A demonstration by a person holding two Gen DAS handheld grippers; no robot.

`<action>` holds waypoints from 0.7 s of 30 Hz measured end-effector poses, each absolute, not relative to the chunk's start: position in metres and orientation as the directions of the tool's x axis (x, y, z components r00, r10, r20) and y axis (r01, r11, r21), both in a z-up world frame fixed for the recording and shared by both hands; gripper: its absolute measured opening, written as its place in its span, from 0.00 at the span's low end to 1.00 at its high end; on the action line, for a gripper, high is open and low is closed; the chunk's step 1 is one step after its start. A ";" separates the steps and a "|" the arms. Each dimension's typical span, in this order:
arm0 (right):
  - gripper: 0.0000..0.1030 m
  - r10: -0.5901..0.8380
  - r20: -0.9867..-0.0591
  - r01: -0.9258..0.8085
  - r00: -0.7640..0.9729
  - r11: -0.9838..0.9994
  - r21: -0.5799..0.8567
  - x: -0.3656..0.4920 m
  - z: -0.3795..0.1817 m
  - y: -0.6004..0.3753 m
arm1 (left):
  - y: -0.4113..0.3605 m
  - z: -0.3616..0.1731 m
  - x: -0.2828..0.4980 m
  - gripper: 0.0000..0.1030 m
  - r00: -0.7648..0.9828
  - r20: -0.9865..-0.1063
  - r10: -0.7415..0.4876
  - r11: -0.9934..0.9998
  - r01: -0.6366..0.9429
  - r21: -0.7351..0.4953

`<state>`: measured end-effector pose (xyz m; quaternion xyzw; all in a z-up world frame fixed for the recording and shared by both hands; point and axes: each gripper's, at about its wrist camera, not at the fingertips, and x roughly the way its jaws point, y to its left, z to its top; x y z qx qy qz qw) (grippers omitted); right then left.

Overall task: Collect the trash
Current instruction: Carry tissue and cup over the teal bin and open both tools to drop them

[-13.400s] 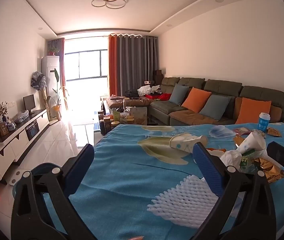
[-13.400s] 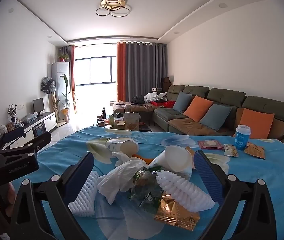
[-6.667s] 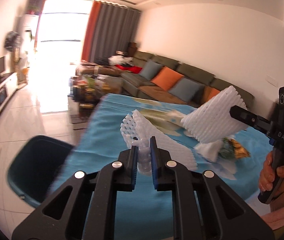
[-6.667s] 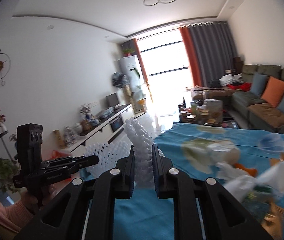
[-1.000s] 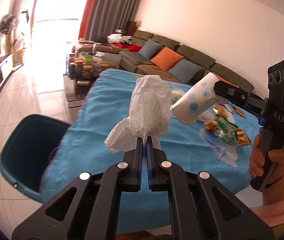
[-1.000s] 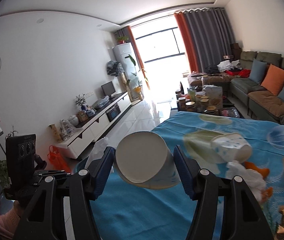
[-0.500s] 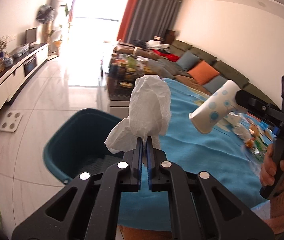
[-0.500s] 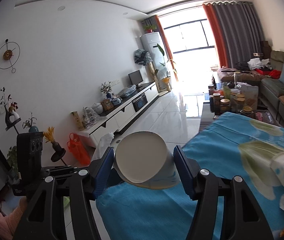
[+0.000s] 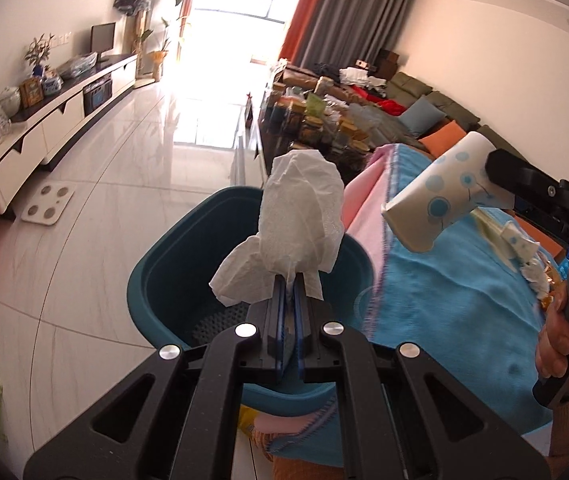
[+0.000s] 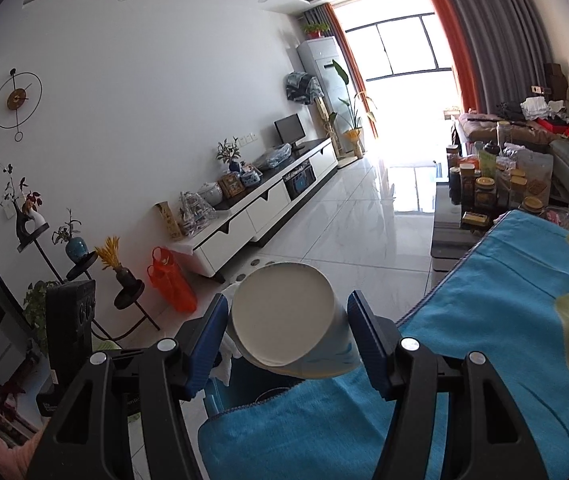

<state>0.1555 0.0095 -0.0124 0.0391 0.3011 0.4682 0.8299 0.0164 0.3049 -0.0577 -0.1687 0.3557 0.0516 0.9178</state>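
Observation:
My left gripper (image 9: 289, 280) is shut on a crumpled white tissue (image 9: 300, 220), which hangs above the teal bin (image 9: 164, 264) standing on the floor beside the table. My right gripper (image 10: 288, 320) is shut on a white paper cup (image 10: 284, 316) with blue dots, bottom toward the camera. In the left wrist view that cup (image 9: 436, 204) is held tilted over the table's corner, to the right of the bin. The bin (image 10: 236, 392) shows only partly below the cup in the right wrist view.
A blue cloth covers the table (image 9: 444, 292), with more litter (image 9: 532, 268) at its far right. A low coffee table (image 10: 480, 200) crowded with jars stands beyond. A white TV cabinet (image 10: 260, 208) lines the left wall; a scale (image 9: 46, 206) lies on the tiled floor.
Both grippers have swung left from over the table toward the bin, carrying the tissue and the cup. The bin now lies directly under the tissue.

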 end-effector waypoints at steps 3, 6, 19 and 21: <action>0.58 0.793 -0.489 -0.751 0.363 0.560 0.350 0.161 -0.020 0.025 | 0.310 -0.068 0.024 0.05 0.722 -0.692 -0.023 0.931 -0.237 -0.278; 0.58 0.782 -0.520 -0.748 0.344 0.563 0.351 0.166 -0.029 0.040 | 0.317 -0.079 0.030 0.05 0.700 -0.714 -0.018 0.928 -0.253 -0.272; 0.59 0.738 -0.607 -0.725 0.294 0.586 0.362 0.175 -0.055 0.070 | 0.318 -0.106 0.059 0.06 0.657 -0.754 -0.026 0.918 -0.283 -0.279; 0.59 0.738 -0.609 -0.717 0.291 0.590 0.371 0.176 -0.055 0.069 | 0.316 -0.110 0.063 0.13 0.650 -0.760 -0.022 0.916 -0.291 -0.275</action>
